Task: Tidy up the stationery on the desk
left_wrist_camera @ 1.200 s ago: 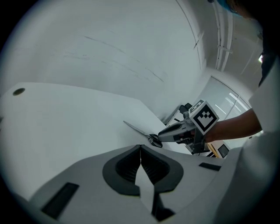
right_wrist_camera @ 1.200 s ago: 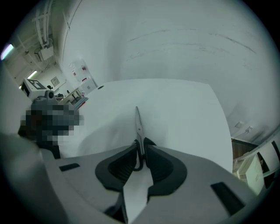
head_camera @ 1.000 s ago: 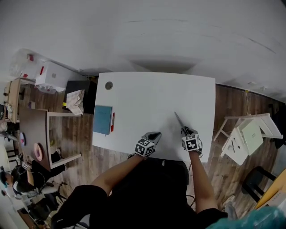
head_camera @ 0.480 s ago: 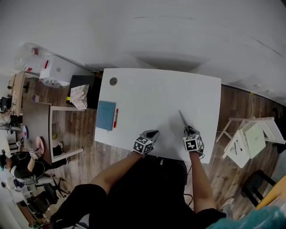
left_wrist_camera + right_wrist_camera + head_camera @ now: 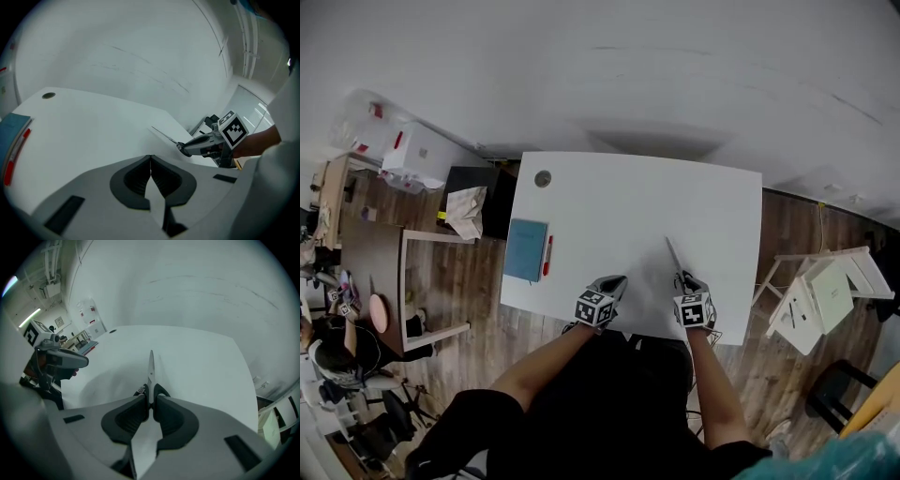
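Scissors (image 5: 151,369) sit pinched in your right gripper (image 5: 683,279), closed blades pointing to the far side of the white desk (image 5: 628,202), over its near right part. Those jaws have just been closing on them. Your left gripper (image 5: 614,284), just to the left, is clenched on nothing. A blue notebook (image 5: 527,249) and a red pen (image 5: 547,256) lie at the left edge. With so thin a hold, a quick swing could make the scissors swivel or slip out. Since a second ago, both grippers have shifted slightly left.
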A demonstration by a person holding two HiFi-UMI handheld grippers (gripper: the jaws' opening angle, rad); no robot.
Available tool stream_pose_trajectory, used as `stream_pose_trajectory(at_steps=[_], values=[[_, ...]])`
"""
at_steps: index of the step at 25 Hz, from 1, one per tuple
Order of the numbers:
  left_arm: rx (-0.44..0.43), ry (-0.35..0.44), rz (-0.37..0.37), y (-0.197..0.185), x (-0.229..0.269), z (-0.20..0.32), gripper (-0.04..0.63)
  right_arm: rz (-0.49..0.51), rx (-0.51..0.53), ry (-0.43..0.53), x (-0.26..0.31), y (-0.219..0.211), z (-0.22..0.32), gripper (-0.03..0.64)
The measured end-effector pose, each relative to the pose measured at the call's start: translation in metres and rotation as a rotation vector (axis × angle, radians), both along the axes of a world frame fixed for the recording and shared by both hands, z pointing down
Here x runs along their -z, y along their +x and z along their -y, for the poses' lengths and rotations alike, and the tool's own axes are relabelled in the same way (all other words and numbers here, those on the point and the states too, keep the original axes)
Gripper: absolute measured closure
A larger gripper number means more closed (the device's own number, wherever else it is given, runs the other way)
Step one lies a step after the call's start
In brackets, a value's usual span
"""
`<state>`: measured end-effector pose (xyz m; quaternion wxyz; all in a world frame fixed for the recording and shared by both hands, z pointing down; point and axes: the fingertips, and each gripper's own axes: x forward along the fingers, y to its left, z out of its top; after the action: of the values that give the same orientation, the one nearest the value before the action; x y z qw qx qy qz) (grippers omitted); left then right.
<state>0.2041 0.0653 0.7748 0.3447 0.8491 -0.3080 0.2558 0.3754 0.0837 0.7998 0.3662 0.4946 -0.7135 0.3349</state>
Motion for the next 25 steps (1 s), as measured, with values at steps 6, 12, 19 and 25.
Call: stream_pose_trajectory(at_steps=[6,12,19,25], values=[[-0.018,0.019,-0.044,-0.037,0.008,0.007,0.581,0.052,-0.082,0.016,0.012,-0.061,0.002,0.526],[-0.070,0.030,-0.069,-0.098,0.017,0.014,0.581,0.076,-0.147,0.024,0.024,-0.153,0.012,0.526],[-0.073,0.029,-0.070,-0.177,0.023,0.024,0.581,0.128,-0.230,0.014,0.023,-0.250,0.023,0.526],[-0.052,0.041,-0.076,-0.235,0.025,0.035,0.581,0.144,-0.348,0.003,0.020,-0.302,0.029,0.526]])
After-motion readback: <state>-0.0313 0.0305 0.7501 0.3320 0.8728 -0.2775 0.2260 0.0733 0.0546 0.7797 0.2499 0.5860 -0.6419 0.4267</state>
